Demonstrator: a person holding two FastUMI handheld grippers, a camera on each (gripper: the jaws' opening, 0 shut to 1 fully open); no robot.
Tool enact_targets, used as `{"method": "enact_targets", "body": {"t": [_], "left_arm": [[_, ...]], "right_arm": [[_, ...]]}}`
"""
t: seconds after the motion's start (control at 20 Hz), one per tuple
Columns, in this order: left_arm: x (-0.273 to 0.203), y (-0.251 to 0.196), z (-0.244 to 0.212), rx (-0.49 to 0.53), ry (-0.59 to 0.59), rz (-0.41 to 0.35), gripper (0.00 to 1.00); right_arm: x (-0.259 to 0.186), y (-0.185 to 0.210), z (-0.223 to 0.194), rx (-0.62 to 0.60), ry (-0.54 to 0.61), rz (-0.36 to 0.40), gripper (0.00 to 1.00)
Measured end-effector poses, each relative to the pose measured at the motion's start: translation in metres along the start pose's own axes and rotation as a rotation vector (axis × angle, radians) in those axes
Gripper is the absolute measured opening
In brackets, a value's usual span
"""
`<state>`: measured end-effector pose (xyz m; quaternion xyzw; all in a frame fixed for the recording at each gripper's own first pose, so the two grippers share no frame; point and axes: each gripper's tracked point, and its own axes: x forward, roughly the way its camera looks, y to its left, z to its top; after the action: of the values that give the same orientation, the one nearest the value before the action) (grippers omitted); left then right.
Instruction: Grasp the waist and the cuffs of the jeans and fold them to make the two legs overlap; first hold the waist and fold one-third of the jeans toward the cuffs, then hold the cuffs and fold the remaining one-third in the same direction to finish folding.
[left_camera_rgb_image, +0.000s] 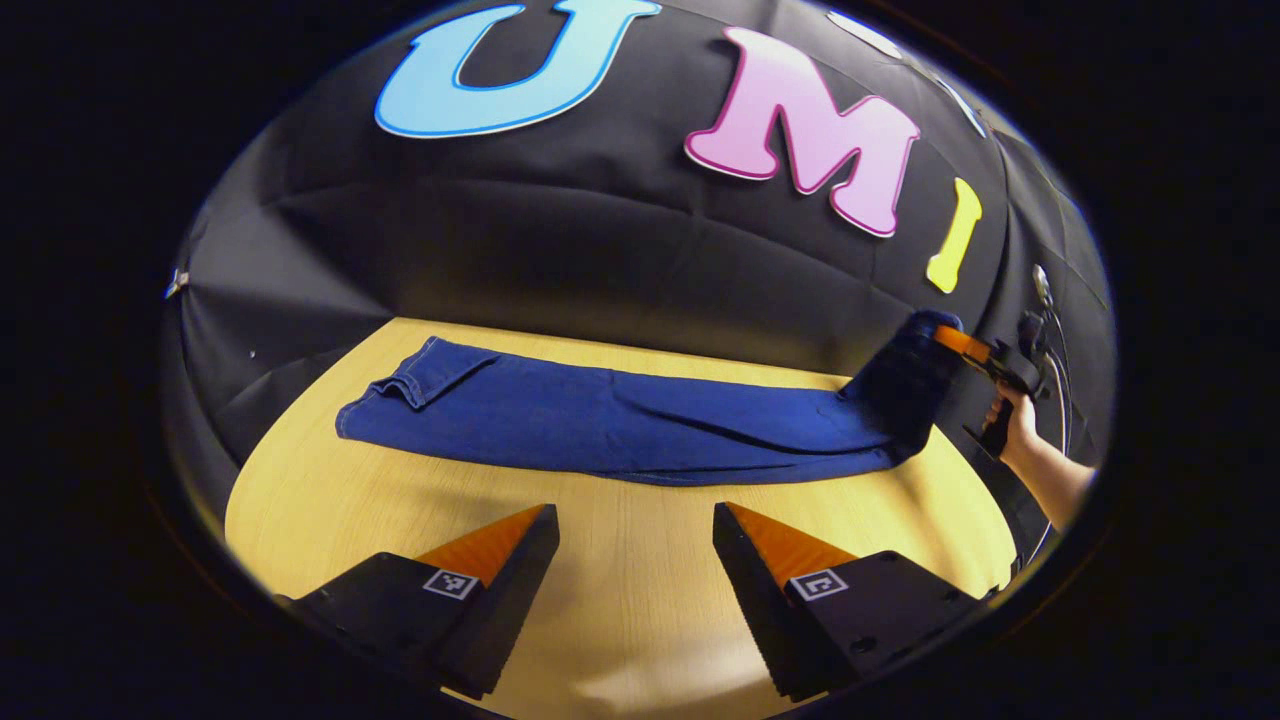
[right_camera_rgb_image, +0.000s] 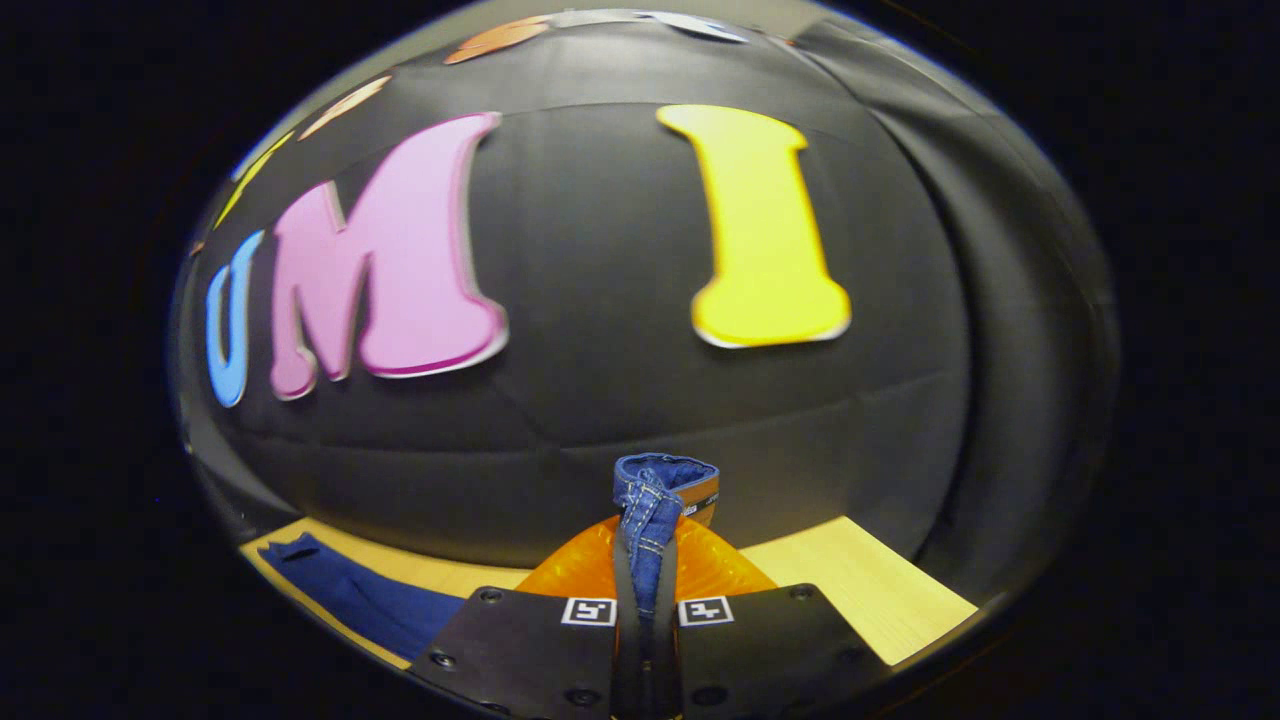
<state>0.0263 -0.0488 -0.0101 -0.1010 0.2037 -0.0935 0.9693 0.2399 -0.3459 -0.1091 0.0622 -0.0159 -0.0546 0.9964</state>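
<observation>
Dark blue jeans (left_camera_rgb_image: 620, 425) lie along the wooden table (left_camera_rgb_image: 620, 610), legs overlapped, with the cuffs (left_camera_rgb_image: 400, 395) at the left end. At the right end the waist (left_camera_rgb_image: 905, 375) is raised off the table, pinched by my right gripper (left_camera_rgb_image: 950, 340), which a hand (left_camera_rgb_image: 1015, 420) holds. In the right gripper view, my right gripper (right_camera_rgb_image: 648, 540) is shut on the stitched waistband (right_camera_rgb_image: 660, 480), which sticks up between its fingers; the legs of the jeans (right_camera_rgb_image: 360, 595) trail off to the lower left. My left gripper (left_camera_rgb_image: 635, 520) hovers open over bare table in front of the jeans, holding nothing.
The black cloth wall (left_camera_rgb_image: 620, 250) rises right behind the table's far edge. Bare wood (right_camera_rgb_image: 860, 590) shows to the right of the raised waist. The table's rounded left corner (left_camera_rgb_image: 250, 470) lies beyond the cuffs.
</observation>
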Motion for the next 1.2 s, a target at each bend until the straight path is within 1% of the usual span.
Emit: {"method": "enact_targets", "body": {"t": [0.1,0.3,0.4,0.5,0.6,0.7,0.75,0.8,0.85,0.95,1.0,1.05,1.1,1.2], "left_arm": [[-0.004,0.002,-0.006,0.012,0.006,0.0,0.97],[-0.006,0.002,-0.019,-0.002,0.021,-0.022,0.97],[-0.006,0.008,-0.02,0.001,0.018,-0.02,0.97],[-0.004,0.017,-0.014,-0.009,-0.009,-0.009,0.97],[-0.002,0.037,-0.009,-0.025,-0.03,0.045,0.97],[0.0,0.06,-0.004,-0.065,-0.05,0.08,0.97],[0.001,0.071,0.0,-0.088,-0.06,0.092,0.97],[0.004,0.087,0.005,-0.115,-0.07,0.113,0.97],[0.006,0.105,0.012,-0.143,-0.086,0.138,0.97],[0.012,0.152,0.03,-0.182,-0.126,0.209,0.97],[0.015,0.179,0.037,-0.186,-0.142,0.253,0.97],[0.021,0.202,0.042,-0.187,-0.144,0.288,0.97],[0.029,0.222,0.045,-0.194,-0.141,0.311,0.97],[0.049,0.257,0.055,-0.193,-0.137,0.344,0.97]], "right_arm": [[-0.003,0.011,0.008,-0.05,0.004,0.087,0.07],[0.002,0.017,-0.005,-0.159,0.028,0.242,0.07],[0.001,0.014,-0.01,-0.214,0.052,0.299,0.07],[0.001,0.008,-0.015,-0.206,0.106,0.32,0.07],[0.006,0.003,-0.033,-0.193,0.151,0.295,0.07],[0.007,-0.004,-0.05,-0.19,0.183,0.263,0.08],[0.006,-0.001,-0.059,-0.166,0.201,0.273,0.11],[0.004,0.003,-0.07,-0.139,0.221,0.287,0.19],[0.0,0.01,-0.081,-0.122,0.237,0.302,0.39],[-0.001,0.027,-0.094,-0.132,0.267,0.31,0.78],[-0.012,0.022,-0.089,-0.153,0.272,0.312,0.98],[-0.017,0.02,-0.087,-0.176,0.276,0.317,0.96],[-0.023,0.02,-0.083,-0.192,0.283,0.325,0.97],[-0.036,0.016,-0.071,-0.21,0.271,0.33,0.97]]}}
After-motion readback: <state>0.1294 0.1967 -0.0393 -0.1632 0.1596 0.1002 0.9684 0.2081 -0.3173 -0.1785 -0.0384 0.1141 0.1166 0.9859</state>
